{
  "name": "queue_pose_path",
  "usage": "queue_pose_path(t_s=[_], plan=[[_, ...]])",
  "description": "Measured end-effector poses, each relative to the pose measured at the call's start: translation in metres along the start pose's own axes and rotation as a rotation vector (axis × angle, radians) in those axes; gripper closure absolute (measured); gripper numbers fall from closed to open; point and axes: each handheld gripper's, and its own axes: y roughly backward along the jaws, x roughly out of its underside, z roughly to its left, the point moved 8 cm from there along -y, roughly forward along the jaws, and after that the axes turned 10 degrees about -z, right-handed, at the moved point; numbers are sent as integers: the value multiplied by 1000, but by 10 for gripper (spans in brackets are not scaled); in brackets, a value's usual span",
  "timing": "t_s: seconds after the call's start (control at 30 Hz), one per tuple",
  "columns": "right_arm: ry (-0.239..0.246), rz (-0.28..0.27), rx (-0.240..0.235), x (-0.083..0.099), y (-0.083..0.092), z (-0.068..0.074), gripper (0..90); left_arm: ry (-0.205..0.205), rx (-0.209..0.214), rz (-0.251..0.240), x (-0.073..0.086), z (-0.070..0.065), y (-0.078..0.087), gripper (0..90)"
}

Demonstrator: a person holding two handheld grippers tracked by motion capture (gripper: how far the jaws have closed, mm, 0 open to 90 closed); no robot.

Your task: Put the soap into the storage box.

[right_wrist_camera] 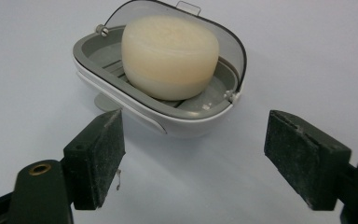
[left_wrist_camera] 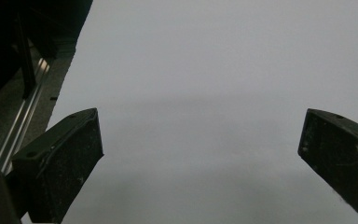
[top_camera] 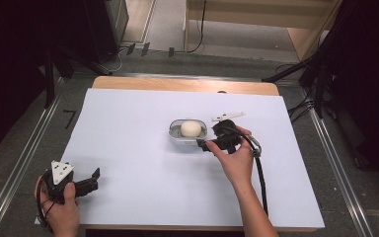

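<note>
High view: a white sheet (top_camera: 143, 163) covers a wooden table. Just right of centre sits a small grey soap dish (top_camera: 188, 140) holding a round cream soap bar (top_camera: 191, 128). The right gripper (top_camera: 206, 144) is at the dish's 4 o'clock edge, held by a hand coming in from 5 o'clock; its jaws point toward the dish, placed as if to take hold of its rim. Whether a jaw tip touches the dish is hard to tell here, because the black parts blur together. The left gripper (top_camera: 94, 178) rests low at 8 o'clock, well apart from the dish, probably parked so it stays out of the way.

Left gripper view: the left gripper (left_wrist_camera: 200, 140) has its two black jaws spread wide, released, with bare white sheet (left_wrist_camera: 214, 70) between them. A metal rail runs along the table edge at 9 o'clock.

Right gripper view: the right gripper (right_wrist_camera: 193, 144) is released too, jaws wide apart and grasping nothing. The soap dish (right_wrist_camera: 135, 105) lies just ahead at 12 o'clock, near the jaw tips but apart from them. Its clear hinged lid (right_wrist_camera: 235, 46) stands open behind the soap bar (right_wrist_camera: 170, 56), which sits upright on the slatted tray. The dish's near rim faces the jaws, so closing in on that rim looks like the likely next move.
</note>
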Motion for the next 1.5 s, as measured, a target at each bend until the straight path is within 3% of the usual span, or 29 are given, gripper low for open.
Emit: queue_pose_path(t_s=[0.37,0.9,1.5], plan=[[-19,-11,9,14,11,-12,207,-1,0,3,0,0,0,1],[-52,-24,56,40,35,-43,207,-2,-1,1,0,0,0,1],[-65,-40,85,69,48,-60,205,-3,-3,1,0,-1,0,1]])
